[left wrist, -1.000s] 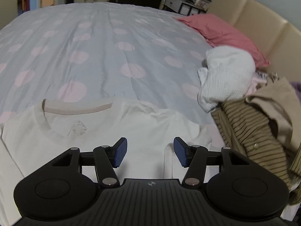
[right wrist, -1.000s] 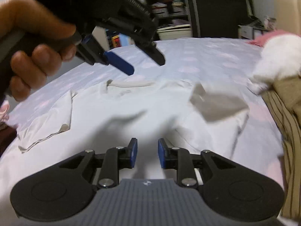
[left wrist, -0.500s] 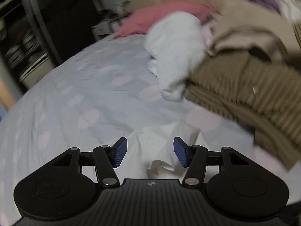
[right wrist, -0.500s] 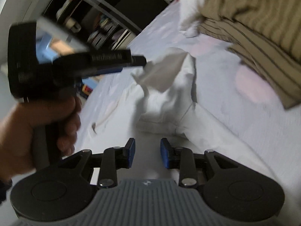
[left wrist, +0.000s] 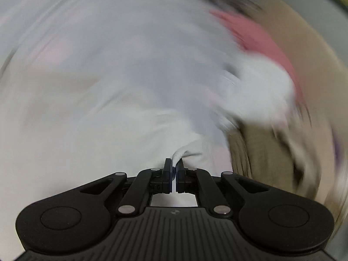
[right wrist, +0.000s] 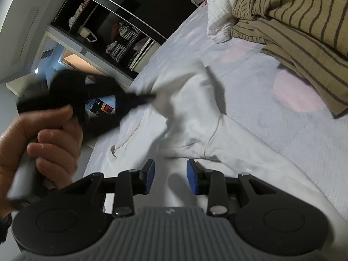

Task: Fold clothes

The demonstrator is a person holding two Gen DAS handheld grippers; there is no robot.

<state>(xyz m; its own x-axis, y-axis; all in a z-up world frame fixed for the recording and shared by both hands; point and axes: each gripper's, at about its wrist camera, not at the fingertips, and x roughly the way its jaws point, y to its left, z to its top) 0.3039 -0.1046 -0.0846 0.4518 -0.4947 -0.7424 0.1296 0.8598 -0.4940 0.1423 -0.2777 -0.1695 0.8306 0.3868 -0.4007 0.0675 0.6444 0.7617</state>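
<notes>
A white cotton long-sleeved top (right wrist: pixel 195 117) lies across a pale blue bedsheet with pink polka dots (right wrist: pixel 271 113), its sleeve end lifted clear of the bed by the left black two-finger gripper (left wrist: pixel 174 169), whose blue-padded jaws are clenched on a pinch of the white fabric. In the right wrist view the same tool, blurred, is gripped by a hand (right wrist: pixel 41 139) at the left of the scene, the sleeve stretching from its tip down to the shoulder seam.

The right black two-finger gripper (right wrist: pixel 170 177) hangs low over the near part of the top with its jaws parted and nothing between them.

A heap of tan garments with dark stripes (right wrist: pixel 300 26) and a white waffle-knit cloth (right wrist: pixel 219 10) sit at the far right of the bed, just beside the sleeve.

The step in hand looks to be carrying the sleeve inward across the body of the top. Doing it well would call for a firm pinch so the thin fabric does not slip, a straight pull that keeps the crease along the shoulder seam, and the free gripper pressing the body flat so the whole garment does not drag. The striped heap nearby could snag a wide swing.
</notes>
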